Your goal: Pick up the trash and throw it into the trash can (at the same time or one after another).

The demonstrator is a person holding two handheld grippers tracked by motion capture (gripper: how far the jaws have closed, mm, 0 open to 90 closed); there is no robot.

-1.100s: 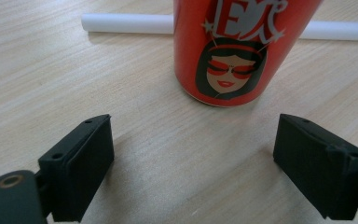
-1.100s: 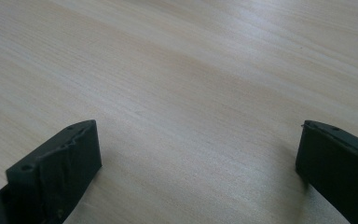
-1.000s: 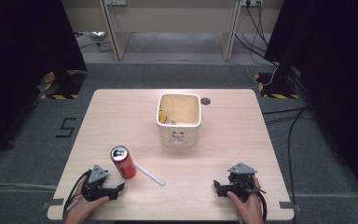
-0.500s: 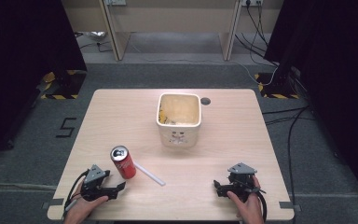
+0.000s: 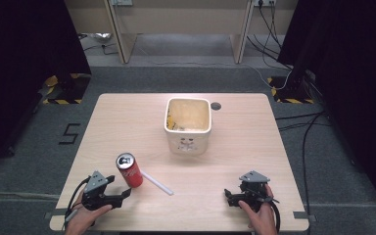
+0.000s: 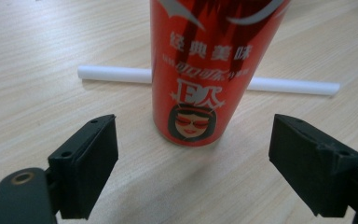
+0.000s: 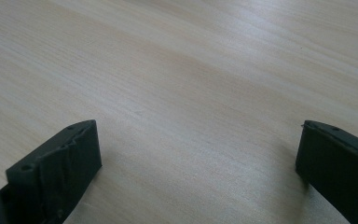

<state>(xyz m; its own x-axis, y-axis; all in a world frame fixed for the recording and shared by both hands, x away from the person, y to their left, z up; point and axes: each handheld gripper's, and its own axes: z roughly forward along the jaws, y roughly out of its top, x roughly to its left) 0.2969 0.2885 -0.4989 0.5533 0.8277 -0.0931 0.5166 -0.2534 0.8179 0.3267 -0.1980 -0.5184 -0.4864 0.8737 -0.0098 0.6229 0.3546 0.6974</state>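
The red soda can (image 5: 129, 169) stands upright near the table's (image 5: 127, 122) front-left corner, its long axis vertical, with a white straw (image 5: 157, 182) lying flat just behind it, pointing toward the front edge. The left claw (image 5: 122, 197) sits just in front of the can, released, jaws spread wider than the can and aimed straight at its base. It is plainly the nearer claw. The right claw (image 5: 229, 197) rests released near the front-right corner, well apart. A cream bin (image 5: 188, 128) stands mid-table.

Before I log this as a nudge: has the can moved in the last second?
No. The can stands at the same spot beside the straw, as before.
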